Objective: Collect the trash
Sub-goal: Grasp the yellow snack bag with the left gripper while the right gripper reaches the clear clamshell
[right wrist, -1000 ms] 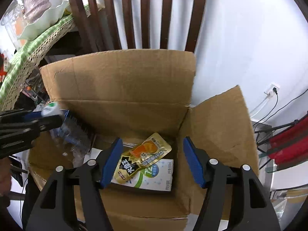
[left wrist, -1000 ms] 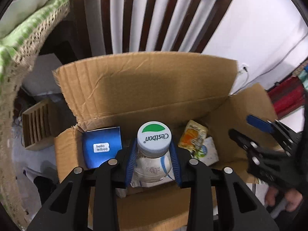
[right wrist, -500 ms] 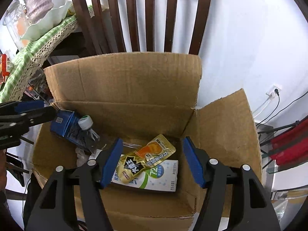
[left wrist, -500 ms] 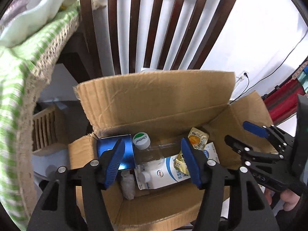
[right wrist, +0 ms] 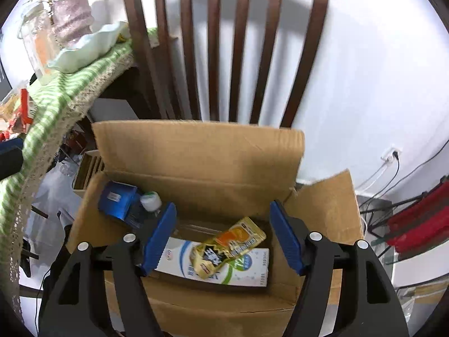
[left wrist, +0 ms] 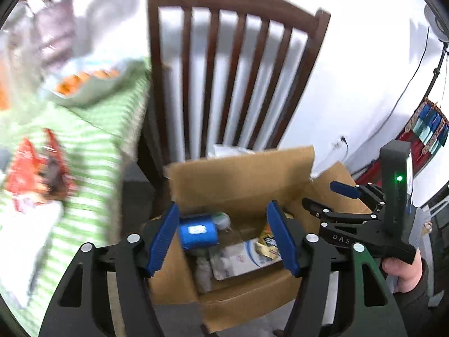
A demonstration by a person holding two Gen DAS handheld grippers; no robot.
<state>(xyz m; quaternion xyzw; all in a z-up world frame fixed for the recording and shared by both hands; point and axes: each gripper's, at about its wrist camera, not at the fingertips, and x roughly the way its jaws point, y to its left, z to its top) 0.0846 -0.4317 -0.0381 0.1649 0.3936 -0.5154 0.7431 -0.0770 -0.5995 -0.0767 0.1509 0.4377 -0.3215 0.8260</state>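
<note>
background: white wall, dark slatted chair (right wrist: 219, 45) behind the box, table with green striped cloth (right wrist: 70, 90) left of both claws
box (right wrist: 202, 151): open cardboard, flaps up, below and ahead of both claws
left claw (left wrist: 221, 236): jaws opening, nothing between the blue pads, above the box's near edge, view blurred
right claw (right wrist: 221, 236): jaws opening, empty, above the box; in the left view it sits right of the left claw, held by a hand (left wrist: 404, 272)
blue pack (right wrist: 118, 199): in box, far-left corner, ahead-left of right claw
bottle (right wrist: 150, 200): white cap showing, touching the blue pack's right side, in box
carton (right wrist: 224, 264): white, flat on box floor, straight below right claw's gap
pouch (right wrist: 227, 244): gold and orange, lying on top of carton, between right claw's fingers in view
table items: white dish (right wrist: 89, 47), jar (right wrist: 36, 39), red wrappers (left wrist: 36, 168) on cloth, well left of the left claw
</note>
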